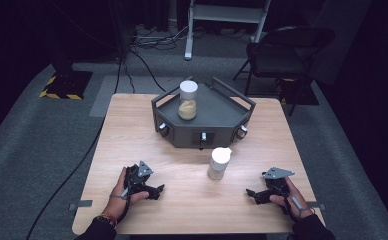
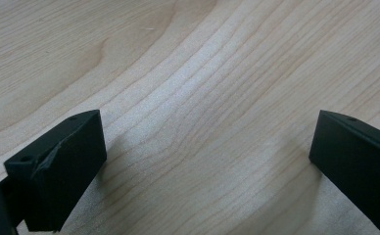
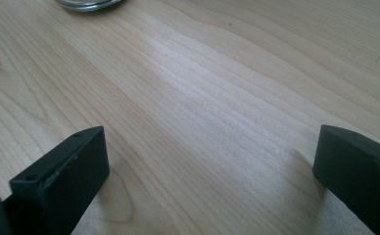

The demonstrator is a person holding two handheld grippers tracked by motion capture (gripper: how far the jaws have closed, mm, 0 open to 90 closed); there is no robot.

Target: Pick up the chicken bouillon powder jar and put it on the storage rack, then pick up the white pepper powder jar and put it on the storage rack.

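Observation:
A clear jar [image 1: 188, 100] with a white lid and tan powder stands upright on a dark grey angular tray [image 1: 227, 107] at the table's far middle. A second white-lidded jar [image 1: 218, 163] stands on the bare wood in front of the tray; its base edge [image 3: 87, 5] appears in the right gripper view. My left gripper [image 1: 157, 191] rests on the table at the near left, jaws wide open over bare wood [image 2: 202, 132]. My right gripper [image 1: 252, 194] rests at the near right, also open with nothing between its jaws [image 3: 210, 147].
The wooden table [image 1: 132, 130] has open wood on both sides of the tray. The tray's front face carries three small knobs [image 1: 203, 136]. Beyond the table stand a dark folding chair [image 1: 287, 50] and a white stand [image 1: 189, 30]; cables run across the grey floor.

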